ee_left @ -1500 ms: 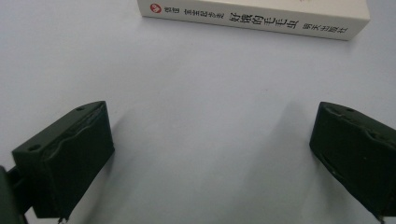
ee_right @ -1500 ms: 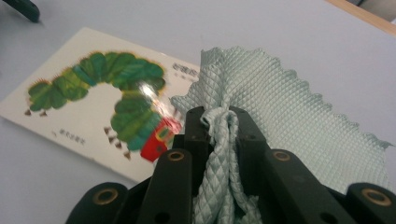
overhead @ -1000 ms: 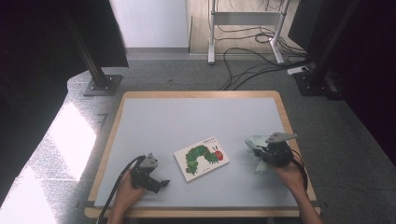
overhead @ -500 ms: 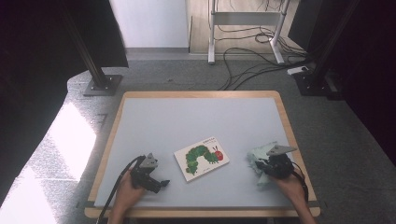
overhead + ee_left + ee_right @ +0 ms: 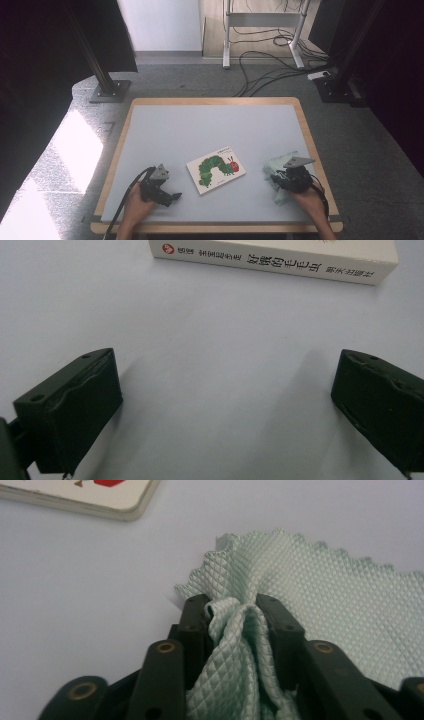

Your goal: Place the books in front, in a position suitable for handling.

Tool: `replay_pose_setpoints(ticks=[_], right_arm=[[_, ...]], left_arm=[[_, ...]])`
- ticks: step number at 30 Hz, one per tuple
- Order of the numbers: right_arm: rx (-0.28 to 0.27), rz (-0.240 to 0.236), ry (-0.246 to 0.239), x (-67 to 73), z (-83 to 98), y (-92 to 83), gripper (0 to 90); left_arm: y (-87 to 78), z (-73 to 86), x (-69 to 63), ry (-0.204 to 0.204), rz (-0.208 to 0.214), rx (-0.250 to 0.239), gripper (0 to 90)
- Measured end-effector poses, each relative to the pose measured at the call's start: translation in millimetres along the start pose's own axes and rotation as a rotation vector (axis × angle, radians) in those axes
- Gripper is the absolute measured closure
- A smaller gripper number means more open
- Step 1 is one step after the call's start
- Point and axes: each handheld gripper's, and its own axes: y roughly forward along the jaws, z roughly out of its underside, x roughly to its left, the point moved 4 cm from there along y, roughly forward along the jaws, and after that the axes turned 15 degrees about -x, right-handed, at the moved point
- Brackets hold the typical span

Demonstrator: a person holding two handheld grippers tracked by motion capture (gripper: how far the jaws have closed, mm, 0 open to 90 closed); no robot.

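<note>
A picture book [image 5: 216, 169] with a green caterpillar on its cover lies flat in the near middle of the table; its spine [image 5: 280, 255] faces my left gripper. That left gripper [image 5: 172, 196] rests low on the table to the book's left, open, with bare table between its jaws [image 5: 225, 405]. A pale green waffle-weave cloth [image 5: 280, 167] lies on the table at the near right. My right gripper [image 5: 274, 181] has a bunched fold of this cloth [image 5: 320, 595] between its fingers [image 5: 232, 602]. Its jaws have just been opening, and the fold still touches both pads.
The grey table top has a wooden rim [image 5: 215, 101]. A book corner [image 5: 90, 495] lies just beyond the cloth in the right gripper view. Black stands [image 5: 107, 85] and floor cables [image 5: 270, 60] are beyond the far edge.
My right gripper has sunk toward the near edge with the cloth, which now lies spread on the table. The left gripper and the book have stayed put.
</note>
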Motion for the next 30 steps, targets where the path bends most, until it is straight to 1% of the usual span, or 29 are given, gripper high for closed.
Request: replay_pose_setpoints(ticks=[1,4,9,11,14,17,18,21,22,25,27,28,29,30], right_arm=[[-0.006,-0.001,-0.009,0.3,-4.2,1.0,56.8],[-0.019,0.006,-0.018,0.9,-9.5,2.4,46.9],[-0.03,0.007,-0.028,3.6,-22.4,4.5,35.8],[-0.025,0.009,-0.031,4.9,-26.6,5.0,31.7],[-0.024,0.015,-0.039,6.6,-31.2,4.9,28.1],[-0.03,0.012,-0.045,8.0,-36.5,4.7,25.4],[-0.033,0.016,-0.045,8.5,-37.7,5.2,24.3],[-0.042,0.004,-0.045,11.4,-44.0,9.9,22.3],[-0.046,0.004,-0.048,12.1,-45.5,11.7,21.4],[-0.048,-0.014,-0.053,17.2,-51.0,20.3,18.3],[-0.042,-0.029,-0.056,21.7,-54.7,27.1,15.7],[-0.042,-0.029,-0.056,21.7,-54.7,27.1,15.7],[-0.039,-0.043,-0.055,26.9,-58.6,35.6,13.0],[-0.039,-0.048,-0.06,28.8,-60.2,39.5,12.8]], left_arm=[[0.0,0.0,0.0,0.0,0.0,0.0,0.0],[0.0,0.0,-0.1,0.002,0.0,0.001,0.0],[0.0,-0.3,-0.7,0.002,-0.005,0.002,0.0],[0.3,-0.7,-1.4,-0.005,-0.012,0.001,0.0],[1.9,-2.2,-3.1,-0.012,-0.022,0.0,0.0],[4.9,-4.6,-4.8,-0.017,-0.013,-0.009,0.0],[6.6,-6.1,-5.7,-0.019,-0.005,-0.011,0.0],[11.4,-10.2,-7.9,-0.017,-0.002,-0.023,0.0],[12.8,-11.7,-8.8,-0.02,0.002,-0.033,0.0],[17.3,-17.0,-12.3,-0.024,0.021,-0.064,0.0],[22.1,-19.3,-14.5,-0.014,0.028,-0.055,0.0],[22.1,-19.3,-14.5,-0.014,0.028,-0.055,0.0],[26.8,-21.0,-16.0,0.001,0.028,-0.032,0.0],[28.1,-21.5,-16.3,0.005,0.031,-0.027,0.0]])
